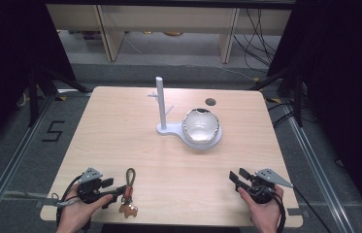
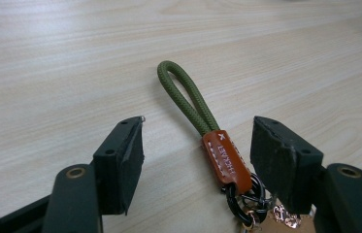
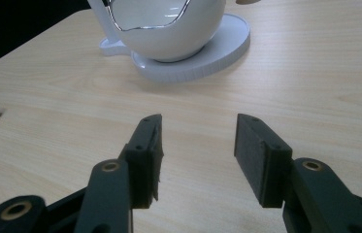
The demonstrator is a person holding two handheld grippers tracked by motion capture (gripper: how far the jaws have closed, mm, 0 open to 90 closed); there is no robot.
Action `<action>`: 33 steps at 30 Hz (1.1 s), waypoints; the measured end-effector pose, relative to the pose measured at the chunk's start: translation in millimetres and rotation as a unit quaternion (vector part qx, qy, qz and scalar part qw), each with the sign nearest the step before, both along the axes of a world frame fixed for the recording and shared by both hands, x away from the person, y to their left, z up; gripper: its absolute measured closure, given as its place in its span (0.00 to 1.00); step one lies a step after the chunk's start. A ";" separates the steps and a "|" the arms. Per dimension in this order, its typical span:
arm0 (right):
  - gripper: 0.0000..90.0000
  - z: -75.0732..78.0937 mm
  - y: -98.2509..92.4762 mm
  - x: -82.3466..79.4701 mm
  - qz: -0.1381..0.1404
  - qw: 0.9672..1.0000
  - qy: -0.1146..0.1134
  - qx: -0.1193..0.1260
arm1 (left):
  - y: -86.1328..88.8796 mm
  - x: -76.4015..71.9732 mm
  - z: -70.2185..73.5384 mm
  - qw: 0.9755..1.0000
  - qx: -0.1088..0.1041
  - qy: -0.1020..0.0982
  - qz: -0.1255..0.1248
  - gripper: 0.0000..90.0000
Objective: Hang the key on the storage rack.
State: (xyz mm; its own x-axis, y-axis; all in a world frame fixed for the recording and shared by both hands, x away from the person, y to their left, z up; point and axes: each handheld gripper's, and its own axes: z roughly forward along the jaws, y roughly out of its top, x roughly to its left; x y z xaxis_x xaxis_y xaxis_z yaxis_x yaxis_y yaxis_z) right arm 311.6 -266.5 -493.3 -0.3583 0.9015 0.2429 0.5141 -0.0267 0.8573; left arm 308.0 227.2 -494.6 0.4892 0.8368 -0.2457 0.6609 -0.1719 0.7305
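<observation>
A keychain lies near the table's front left: an olive-green cord loop [image 2: 186, 96] joined to a brown leather tab [image 2: 226, 159], black rings and a copper charm [image 1: 128, 209]. My left gripper [image 2: 198, 141] is open, its jaws standing either side of the leather tab without touching it. In the high view the left gripper [image 1: 118, 190] sits just left of the keychain [image 1: 129, 187]. At the front right, my right gripper [image 1: 234, 180] is open over bare wood with nothing between its jaws [image 3: 199, 145]. A white stand with an upright post [image 1: 161, 103] and a white egg-shaped bowl [image 1: 200, 125] occupies the table's middle.
The bowl [image 3: 161, 24] rests on a round white base [image 3: 203, 57] ahead of the right gripper. A small dark hole [image 1: 210, 102] marks the table's far right. Black frame posts, cables and shelving surround the table. Bare wood stretches between the two grippers.
</observation>
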 end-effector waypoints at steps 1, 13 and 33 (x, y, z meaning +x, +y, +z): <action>0.60 -1.2 -0.8 0.9 0.000 1.000 -0.003 -0.007 | -0.3 0.7 2.3 1.000 0.007 0.006 -0.001 0.39; 0.59 -0.1 3.5 0.6 -0.005 0.999 0.053 -0.005 | -19.0 22.7 26.2 0.994 0.064 0.084 -0.035 0.40; 0.58 5.7 4.5 2.5 0.010 0.997 0.071 -0.026 | -42.6 46.1 26.5 0.972 0.132 0.192 -0.036 0.39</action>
